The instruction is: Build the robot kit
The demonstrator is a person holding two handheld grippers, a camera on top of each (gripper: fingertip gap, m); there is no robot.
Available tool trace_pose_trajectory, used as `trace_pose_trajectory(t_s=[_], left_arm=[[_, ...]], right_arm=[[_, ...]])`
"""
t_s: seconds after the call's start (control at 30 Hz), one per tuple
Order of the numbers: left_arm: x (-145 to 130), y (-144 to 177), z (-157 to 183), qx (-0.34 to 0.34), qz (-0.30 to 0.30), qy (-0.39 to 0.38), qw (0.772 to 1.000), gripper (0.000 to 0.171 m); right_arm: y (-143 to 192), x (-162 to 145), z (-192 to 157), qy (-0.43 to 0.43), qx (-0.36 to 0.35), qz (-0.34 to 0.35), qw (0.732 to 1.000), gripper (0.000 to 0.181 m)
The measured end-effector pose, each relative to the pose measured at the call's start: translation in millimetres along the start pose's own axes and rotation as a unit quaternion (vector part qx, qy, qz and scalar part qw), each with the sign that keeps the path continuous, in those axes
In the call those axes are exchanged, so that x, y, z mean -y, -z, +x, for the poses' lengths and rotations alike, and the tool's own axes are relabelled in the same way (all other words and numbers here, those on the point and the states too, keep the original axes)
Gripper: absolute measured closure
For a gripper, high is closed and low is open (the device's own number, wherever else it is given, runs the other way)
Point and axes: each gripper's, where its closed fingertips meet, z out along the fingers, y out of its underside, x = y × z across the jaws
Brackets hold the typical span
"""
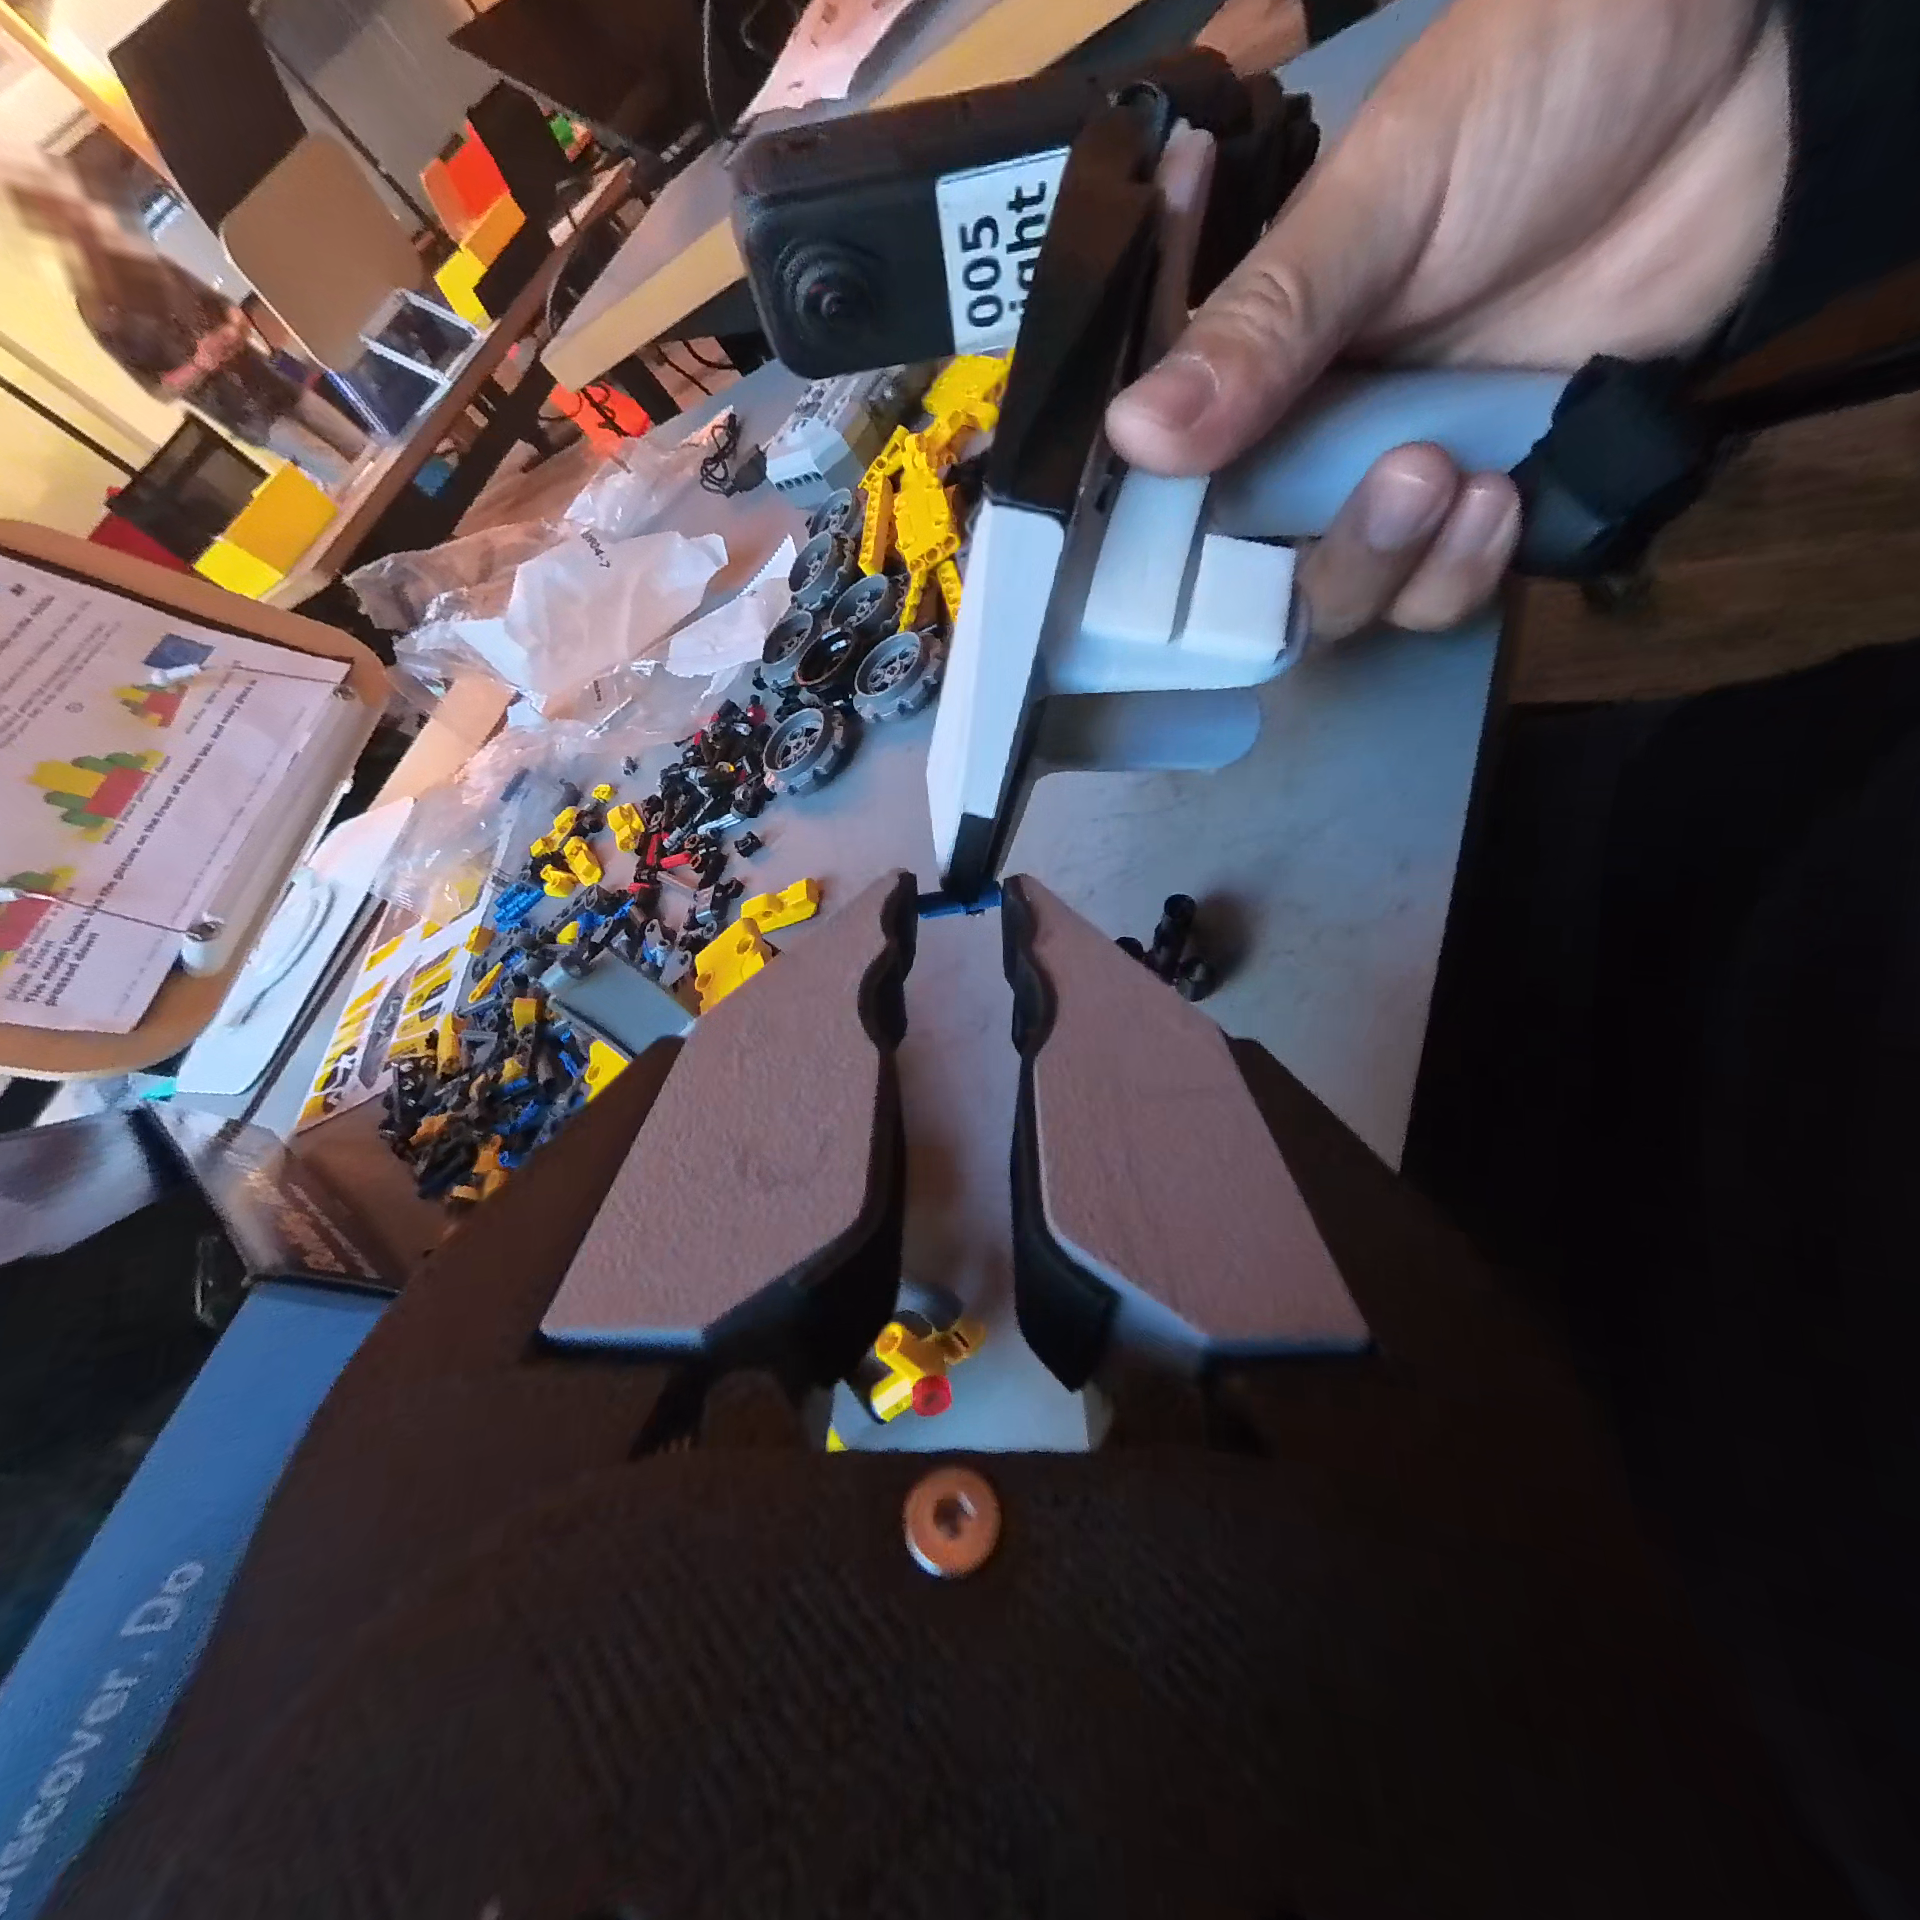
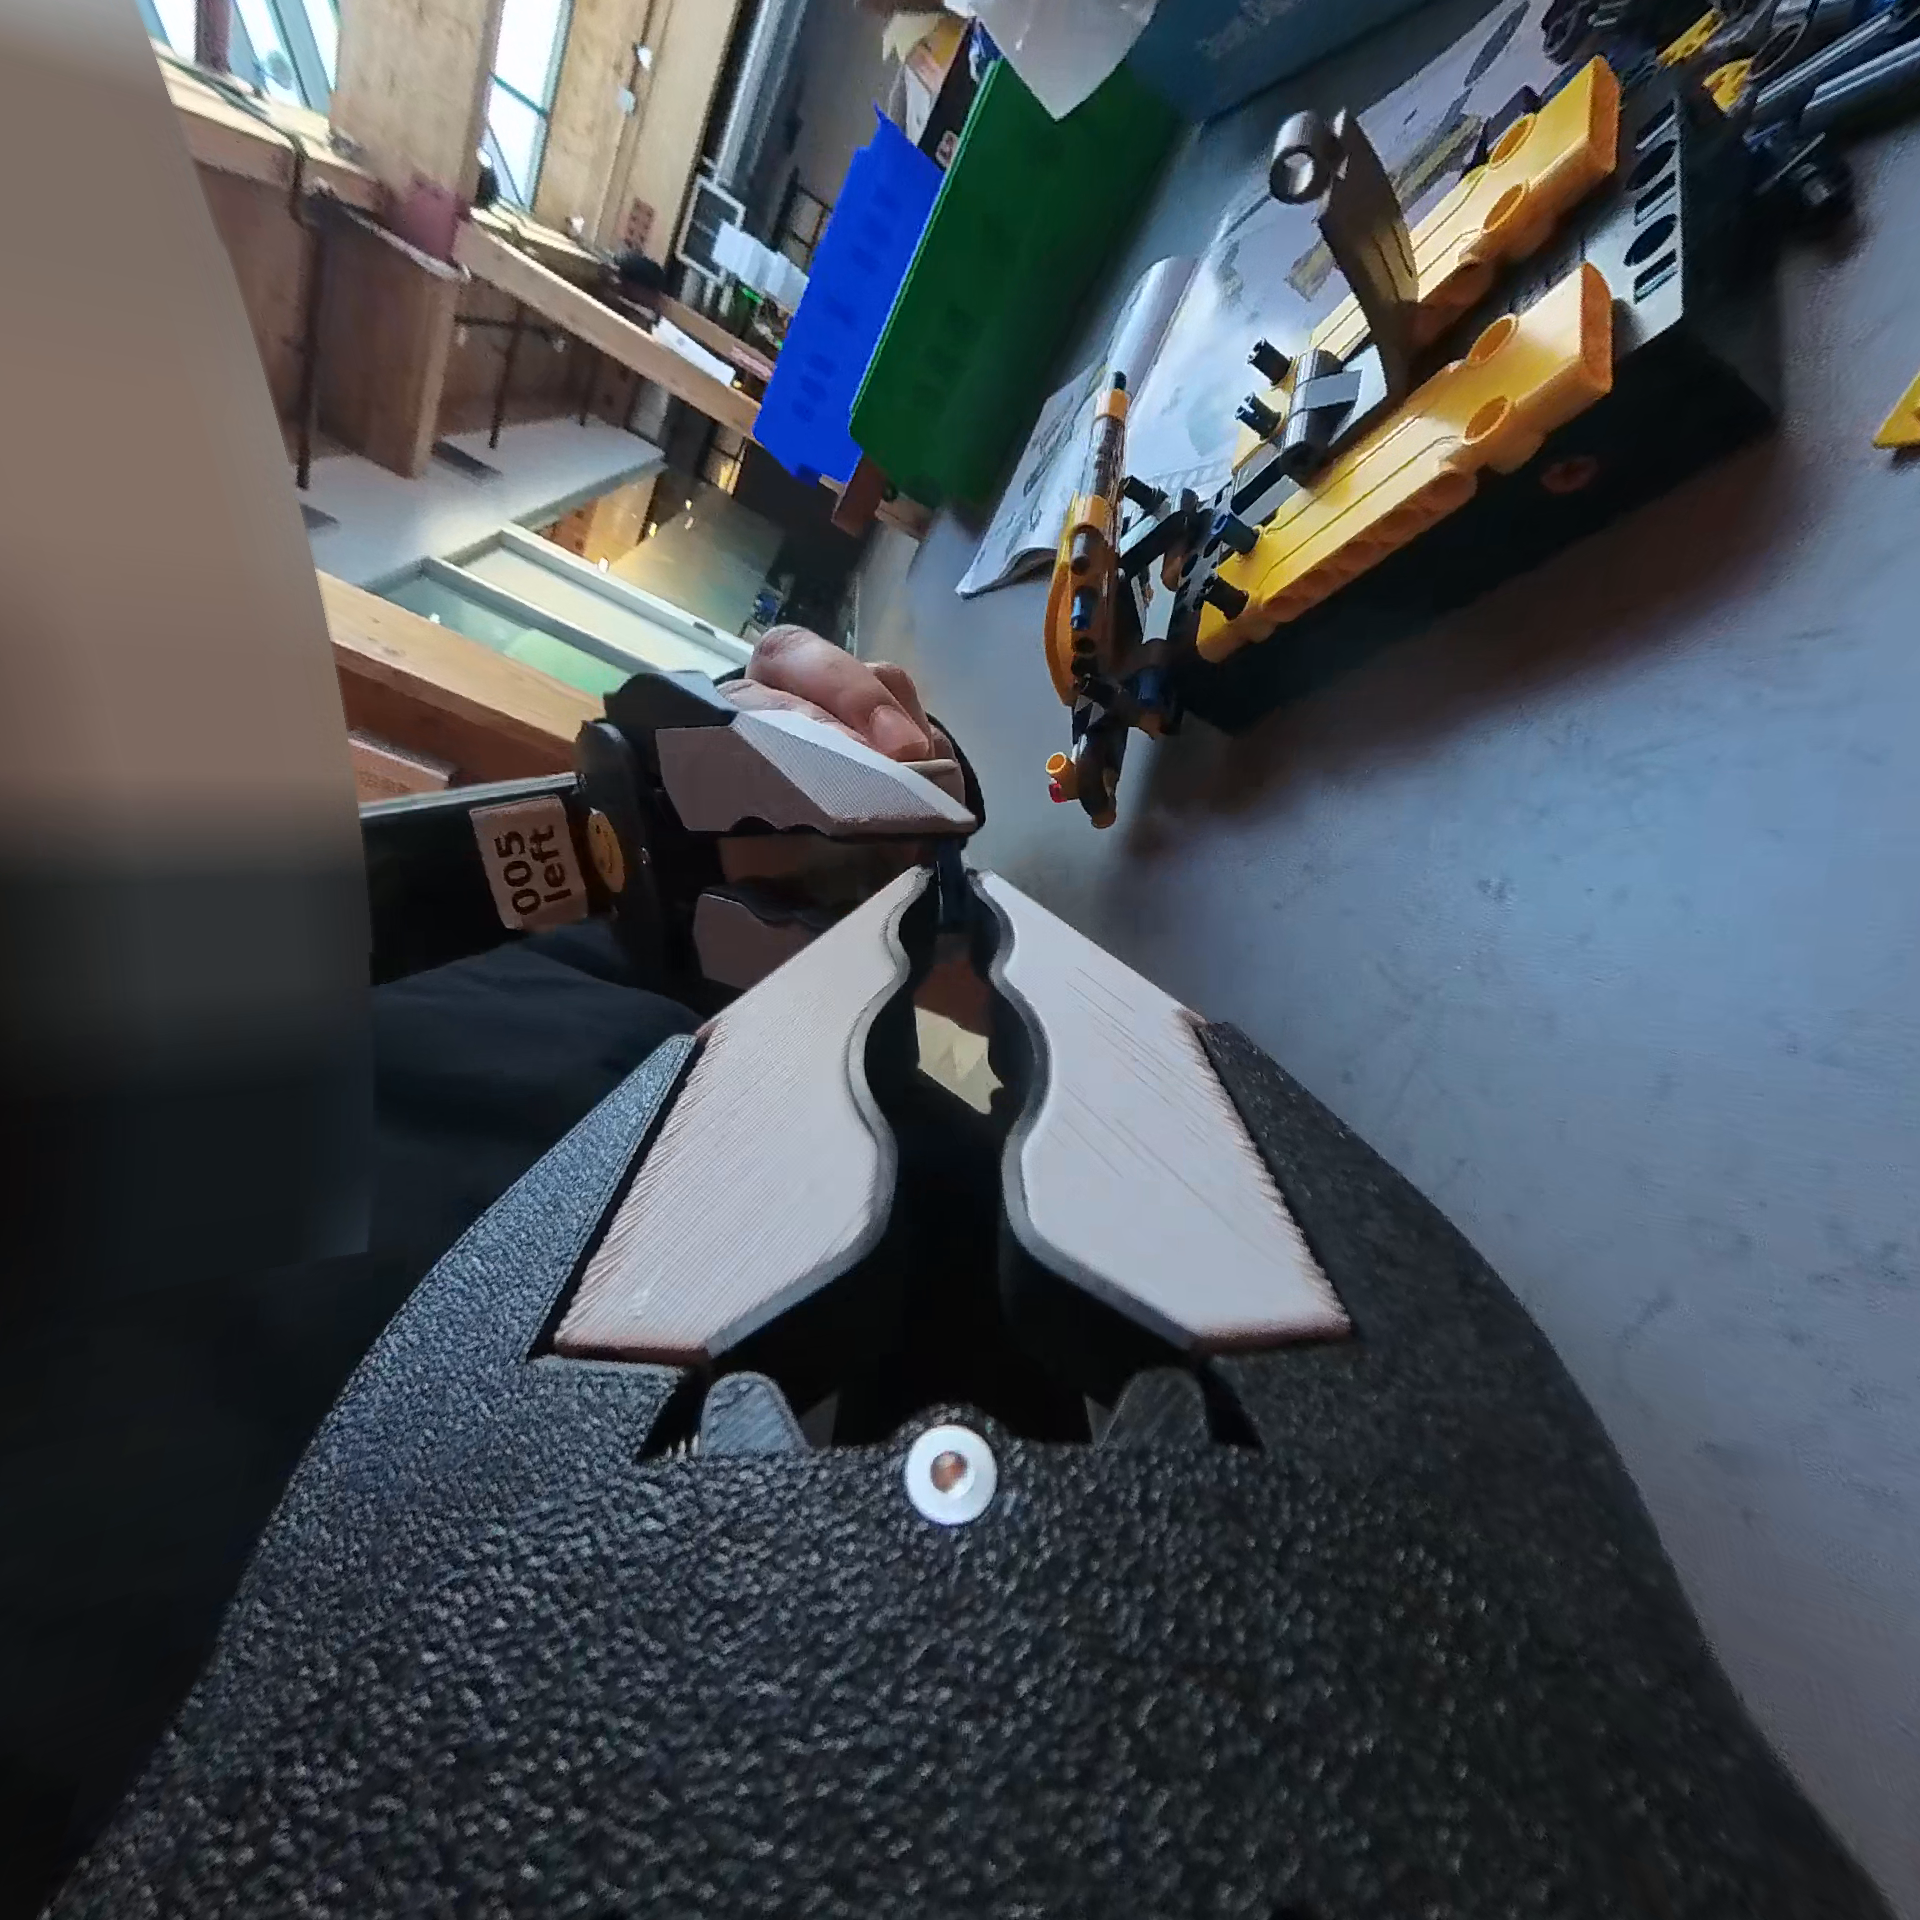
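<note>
Item: small blue connector pin [image 1: 958, 905], a short plastic peg, held above the grey bench [image 1: 1247, 852] at the meeting point of the two tools, near the right edge. Left hand-held gripper [image 1: 958, 902]: fingers nearly closed, tips pinching the pin across its ends; pads flat, matte pinkish-tan with fine printed ridges and wavy black inner edges, set in a dark textured body. Right hand-held gripper [image 2: 951, 902]: fingers drawn close at the tips onto a small dark piece [image 2: 951, 914]; this is probably the same pin, though its colour does not show in the right wrist view, so the tools appear to share one part between them, tip to tip and crosswise, judged as a two-sided grip to steady it. A person's hand [image 1: 1455, 281] wraps the right tool's grey handle; another hand [image 2: 842, 691] grips the left tool. Just right of the pin: a small cluster of black pins [image 1: 1174, 951] on the bench. Left of it: a loose spread of yellow, black, blue and red building-set parts [image 1: 623, 883]. Farther off: grey ribbed wheels [image 1: 842, 634], a yellow beam frame [image 1: 925, 488], crumpled clear plastic bags [image 1: 613, 613]. Near the left tool's base: a small yellow piece with a red peg [image 1: 914, 1366]. Far left: an illustrated sheet [image 1: 135, 790] on a wooden-rimmed board. In the right wrist view: a partly built yellow and black model [image 2: 1382, 457], an open instruction booklet [image 2: 1122, 416], blue and green bins [image 2: 935, 281].
</note>
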Motion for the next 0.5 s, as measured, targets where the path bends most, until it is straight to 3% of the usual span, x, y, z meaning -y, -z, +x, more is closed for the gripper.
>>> trace_pose_trajectory(t_s=[0.5], left_arm=[[0.9, 6.9, 6.5, -0.039, 0.006, -0.063, 0.997, 0.158]], right_arm=[[-4.6, -6.9, -4.5, 0.019, -0.001, -0.023, 1.0, 0.176]])
